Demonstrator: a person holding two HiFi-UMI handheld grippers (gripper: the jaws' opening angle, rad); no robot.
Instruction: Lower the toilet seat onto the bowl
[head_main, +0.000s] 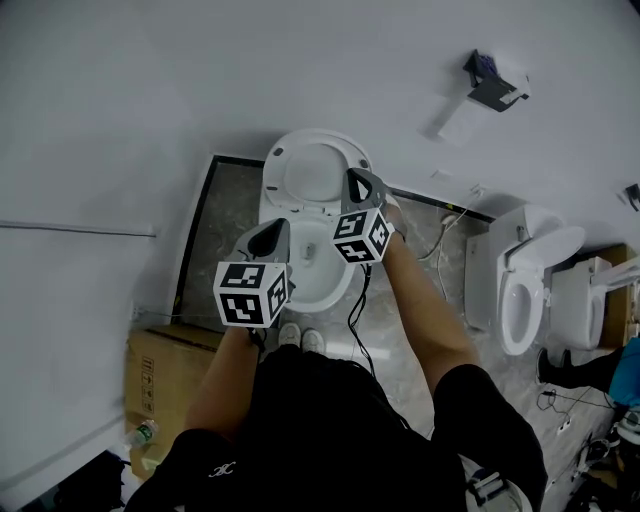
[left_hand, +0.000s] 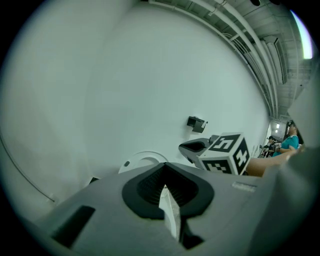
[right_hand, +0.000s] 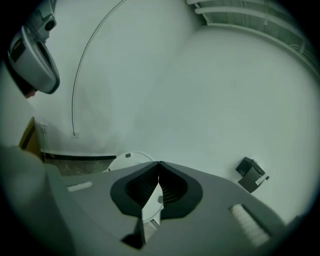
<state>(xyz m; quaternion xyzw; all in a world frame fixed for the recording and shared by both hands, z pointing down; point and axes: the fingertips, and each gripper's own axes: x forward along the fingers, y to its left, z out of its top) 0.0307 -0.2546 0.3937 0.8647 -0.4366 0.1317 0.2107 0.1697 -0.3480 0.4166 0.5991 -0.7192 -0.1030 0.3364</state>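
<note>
Left tongs (head_main: 283, 226), right tongs (head_main: 353, 174) — both closed — by upright toilet seat (head_main: 305, 160).

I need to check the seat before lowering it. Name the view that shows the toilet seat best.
Head view: the seat shows nearly whole from above, raised against the wall behind the bowl. The left gripper view shows only its top edge; the right gripper view likewise.

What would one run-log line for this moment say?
toilet seat: raised | bowl: uncovered | left hand-held gripper: shut, empty | right hand-held gripper: shut, empty
</note>
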